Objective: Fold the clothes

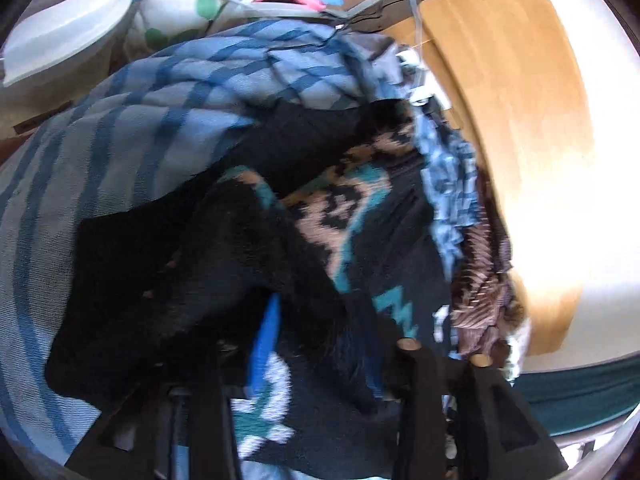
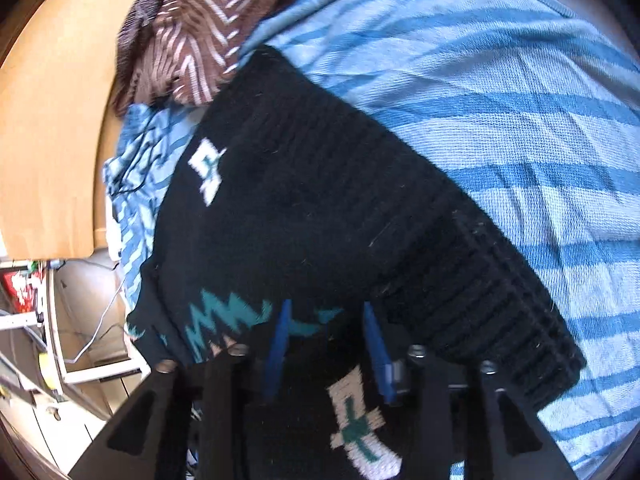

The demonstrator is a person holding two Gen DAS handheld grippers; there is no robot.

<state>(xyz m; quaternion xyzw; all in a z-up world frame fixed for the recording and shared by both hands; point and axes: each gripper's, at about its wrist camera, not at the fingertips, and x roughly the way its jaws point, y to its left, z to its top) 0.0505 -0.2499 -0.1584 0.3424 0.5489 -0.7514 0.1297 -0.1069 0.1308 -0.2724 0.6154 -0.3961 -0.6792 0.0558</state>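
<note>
A black knitted sweater point(image 1: 192, 264) point(image 2: 304, 200) with teal, tan and white patterns lies crumpled on a blue striped cloth point(image 1: 104, 152) point(image 2: 500, 120). My left gripper point(image 1: 328, 320) is low over it. One blue finger point(image 1: 266, 340) shows, and black knit covers the other. Its jaws stand apart with sweater fabric lying between them. My right gripper point(image 2: 326, 306) stands open at the sweater's ribbed hem, and both blue fingers point(image 2: 280, 340) are clear of the knit that lies between them.
A brown garment with pale stripes point(image 1: 480, 296) point(image 2: 192, 32) and a crumpled blue plaid piece point(image 1: 452, 184) sit at the pile's edge by a wooden tabletop point(image 1: 500, 100) point(image 2: 52, 120). A white plastic lid point(image 1: 68, 20), spotted fabric point(image 1: 180, 12) and cables lie beyond.
</note>
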